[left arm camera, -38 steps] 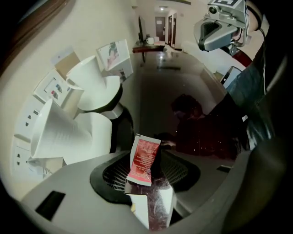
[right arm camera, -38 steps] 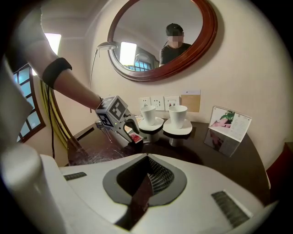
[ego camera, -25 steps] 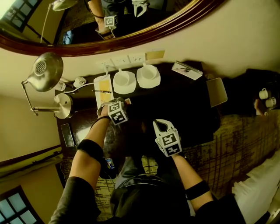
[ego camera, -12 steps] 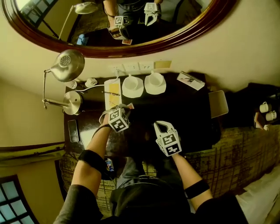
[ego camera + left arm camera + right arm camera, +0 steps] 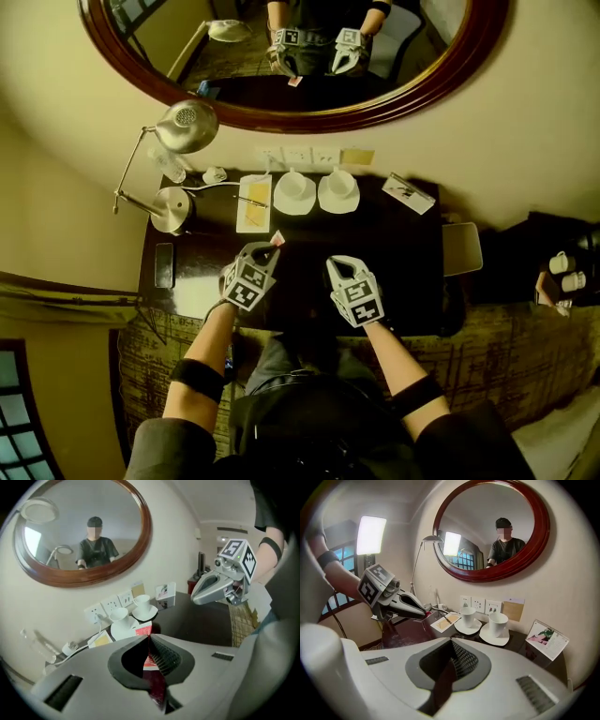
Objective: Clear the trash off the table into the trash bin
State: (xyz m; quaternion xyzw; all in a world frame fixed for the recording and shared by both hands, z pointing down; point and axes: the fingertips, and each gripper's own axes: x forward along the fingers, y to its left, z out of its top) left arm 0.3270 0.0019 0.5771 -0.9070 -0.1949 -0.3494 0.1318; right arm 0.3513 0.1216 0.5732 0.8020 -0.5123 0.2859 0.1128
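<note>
While the left claw (image 5: 149, 638) hung above the dark surface (image 5: 394, 253), its jaws were pressed together on a small red-and-white wrapper (image 5: 142, 631). What a thin little catch that was: one edge poked out past the tips, and the rest ran back through the gap between the pads. It sat in the air just on the person's side of the white tray (image 5: 253, 202), clear of the surface below.

By the look of it, the wrapper was light, limp and a touch slick, a foil or paper sachet that would fold sooner than resist. No weight to fight, nothing to break. A pinch across the flat middle, as here, looked the sound place to take it, since a grip on a bare corner could let it slide or tear free.

Over to the right claw (image 5: 451, 641): jaws fully together, nothing between them, hovering farther from the tray than its partner. Just beside the tray stood two white cups (image 5: 294, 187) on saucers, crockery rather than trash, I'd say, and a desk lamp (image 5: 186, 127) stood on the tray's other side.

And the bin? No view showed one for certain, so the drop was not yet made.
</note>
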